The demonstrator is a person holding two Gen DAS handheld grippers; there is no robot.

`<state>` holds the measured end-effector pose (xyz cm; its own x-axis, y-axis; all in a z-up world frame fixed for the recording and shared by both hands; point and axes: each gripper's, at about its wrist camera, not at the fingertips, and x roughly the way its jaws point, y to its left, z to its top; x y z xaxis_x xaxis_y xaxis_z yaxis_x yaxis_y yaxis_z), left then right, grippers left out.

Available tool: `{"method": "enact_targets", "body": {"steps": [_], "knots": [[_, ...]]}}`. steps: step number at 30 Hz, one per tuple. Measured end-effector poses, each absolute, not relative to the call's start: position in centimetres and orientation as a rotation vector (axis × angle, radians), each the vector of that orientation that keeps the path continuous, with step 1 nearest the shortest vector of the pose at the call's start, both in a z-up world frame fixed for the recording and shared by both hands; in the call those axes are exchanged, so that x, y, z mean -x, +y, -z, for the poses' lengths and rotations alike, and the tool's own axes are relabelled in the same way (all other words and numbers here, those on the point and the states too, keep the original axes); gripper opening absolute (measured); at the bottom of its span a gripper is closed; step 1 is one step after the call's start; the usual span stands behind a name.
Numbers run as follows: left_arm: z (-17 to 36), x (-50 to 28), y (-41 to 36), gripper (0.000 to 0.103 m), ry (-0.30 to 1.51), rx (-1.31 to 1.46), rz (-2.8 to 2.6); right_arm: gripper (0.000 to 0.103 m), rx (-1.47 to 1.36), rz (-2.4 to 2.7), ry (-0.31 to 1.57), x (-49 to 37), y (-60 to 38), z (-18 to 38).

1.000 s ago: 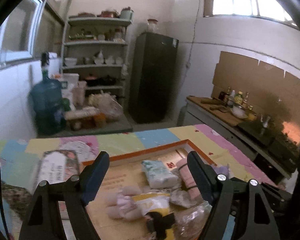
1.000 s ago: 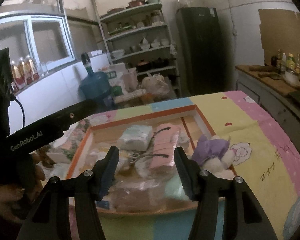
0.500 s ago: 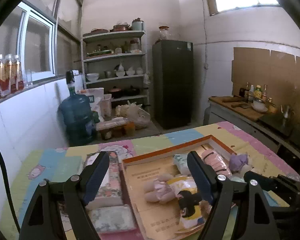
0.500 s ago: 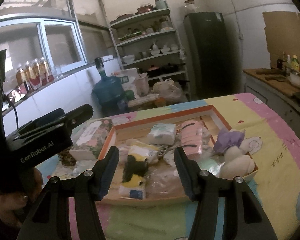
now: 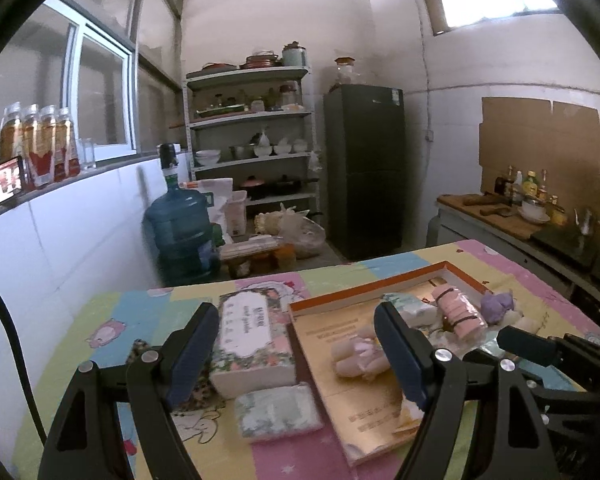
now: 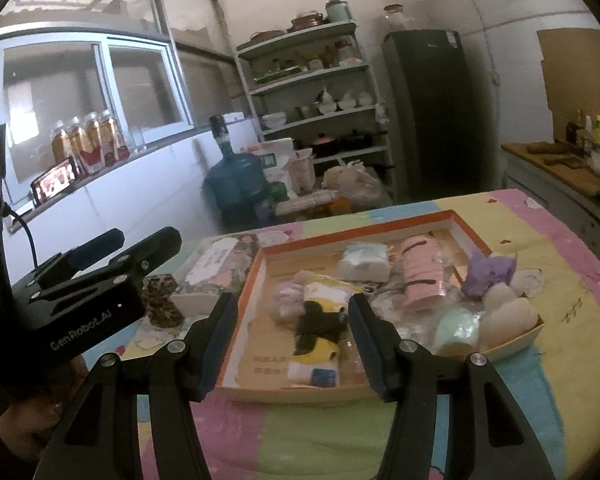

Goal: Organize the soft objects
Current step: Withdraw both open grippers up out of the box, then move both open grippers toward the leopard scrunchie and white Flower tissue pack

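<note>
While both grippers hang above the near edge of the patchwork cartoon tablecloth (image 6: 540, 240), neither has anything between its fingers: the left gripper (image 5: 296, 356) stands spread wide and released, and the right gripper (image 6: 292, 340) is parted more narrowly, also empty.

The soft things lie mostly in a shallow orange-rimmed cardboard tray (image 6: 364, 232) on the right half of the table. Near its middle a doll with black hair and a yellow outfit (image 6: 320, 320) lies flat, touching a pale pink plush (image 6: 288, 300) on its left. Farther back sits a white wrapped tissue pack (image 6: 364, 264), and just right of it a pink rolled bundle bound with dark bands (image 6: 422, 276). At the tray's right side a purple plush (image 6: 488, 276) leans over the rim, with a mint-green soft piece (image 6: 458, 328) and a cream plush (image 6: 508, 316) at the near right corner. Crumpled clear plastic lies among them.

Left of the tray, outside it, a floral tissue box (image 5: 252, 340) rests on the cloth, touching the tray's left wall. Just nearer than the box lies a second wrapped tissue pack (image 5: 278, 410). A leopard-print item (image 6: 162, 300) sits left of the box.
</note>
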<state>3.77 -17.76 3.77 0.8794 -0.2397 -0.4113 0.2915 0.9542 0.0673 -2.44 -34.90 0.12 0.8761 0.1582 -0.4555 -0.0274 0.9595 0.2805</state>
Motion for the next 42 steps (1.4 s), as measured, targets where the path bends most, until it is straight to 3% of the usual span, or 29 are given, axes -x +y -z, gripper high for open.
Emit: {"method": "enact_targets", "body": {"steps": [42], "knots": [[0.0,-0.1,-1.3,0.080,0.429,0.037,0.205,0.059,-0.250,-0.223,0.577,1.1,-23.6,2.5]]}}
